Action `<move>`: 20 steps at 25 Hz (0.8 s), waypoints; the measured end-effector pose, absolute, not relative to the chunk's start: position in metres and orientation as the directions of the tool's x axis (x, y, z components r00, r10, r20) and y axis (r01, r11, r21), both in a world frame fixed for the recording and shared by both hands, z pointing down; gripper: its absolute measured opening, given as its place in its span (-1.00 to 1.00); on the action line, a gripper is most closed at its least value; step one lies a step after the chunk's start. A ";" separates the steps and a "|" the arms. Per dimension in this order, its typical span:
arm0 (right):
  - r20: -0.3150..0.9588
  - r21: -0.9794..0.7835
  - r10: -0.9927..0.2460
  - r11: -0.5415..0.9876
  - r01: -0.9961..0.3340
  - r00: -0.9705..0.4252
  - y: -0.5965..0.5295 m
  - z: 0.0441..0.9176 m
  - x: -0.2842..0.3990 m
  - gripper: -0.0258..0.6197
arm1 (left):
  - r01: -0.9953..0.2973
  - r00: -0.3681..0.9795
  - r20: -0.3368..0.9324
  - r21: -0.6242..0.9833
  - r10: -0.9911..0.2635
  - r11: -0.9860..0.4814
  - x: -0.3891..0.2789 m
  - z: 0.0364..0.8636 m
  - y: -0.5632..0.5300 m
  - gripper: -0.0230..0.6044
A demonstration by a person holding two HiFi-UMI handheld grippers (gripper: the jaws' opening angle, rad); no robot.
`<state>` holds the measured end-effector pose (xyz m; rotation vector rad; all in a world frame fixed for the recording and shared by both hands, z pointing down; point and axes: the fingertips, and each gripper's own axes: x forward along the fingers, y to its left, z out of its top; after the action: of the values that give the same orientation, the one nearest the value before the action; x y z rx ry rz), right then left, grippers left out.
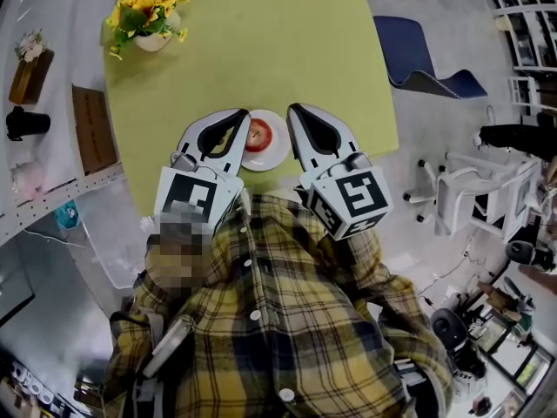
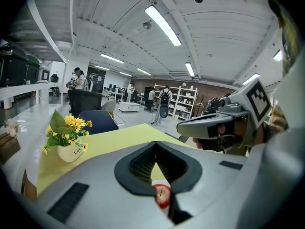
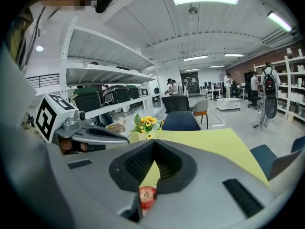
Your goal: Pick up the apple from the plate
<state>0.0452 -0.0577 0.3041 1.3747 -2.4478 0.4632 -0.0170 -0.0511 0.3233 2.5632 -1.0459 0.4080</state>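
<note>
A red apple lies on a small white plate near the front edge of the yellow-green table. My left gripper hovers just left of the plate. My right gripper hovers just right of it. Both point toward the far side of the table with their jaws shut and nothing between them. In the left gripper view the apple shows low down through the gap behind the closed tips. The right gripper view shows the apple the same way, below its closed tips.
A white pot of sunflowers stands at the table's far left corner. A blue chair sits beyond the right edge and a white office chair to the right. A shelf with small items runs along the left.
</note>
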 end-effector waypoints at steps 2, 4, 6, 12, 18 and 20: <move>0.415 -0.134 -0.754 0.503 -0.854 -0.509 -0.057 0.305 0.048 -0.93 | -0.721 0.682 0.381 0.209 -0.624 -0.661 -0.014 0.323 -0.050 -0.91; 0.418 -0.132 -0.746 0.516 -0.847 -0.519 -0.057 0.306 0.049 -0.93 | -0.731 0.673 0.381 0.210 -0.634 -0.649 -0.013 0.325 -0.050 -0.91; 0.418 -0.133 -0.738 0.527 -0.840 -0.529 -0.058 0.307 0.048 -0.93 | -0.743 0.660 0.385 0.209 -0.645 -0.636 -0.015 0.327 -0.051 -0.91; 0.422 -0.147 -0.724 0.539 -0.829 -0.546 -0.062 0.314 0.051 -0.93 | -0.738 0.665 0.410 0.233 -0.624 -0.633 -0.013 0.342 -0.048 -0.82; 0.430 -0.152 -0.723 0.532 -0.833 -0.540 -0.063 0.321 0.059 -0.93 | -0.723 0.680 0.440 0.265 -0.587 -0.638 -0.006 0.362 -0.040 -0.43; 0.434 -0.157 -0.725 0.523 -0.838 -0.534 -0.063 0.324 0.062 -0.93 | -0.714 0.689 0.454 0.288 -0.566 -0.638 -0.003 0.370 -0.038 -0.28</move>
<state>0.0620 -0.0632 0.3244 1.3014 -2.4519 0.5027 -0.0026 -0.0384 0.3701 2.4523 -0.9897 0.4487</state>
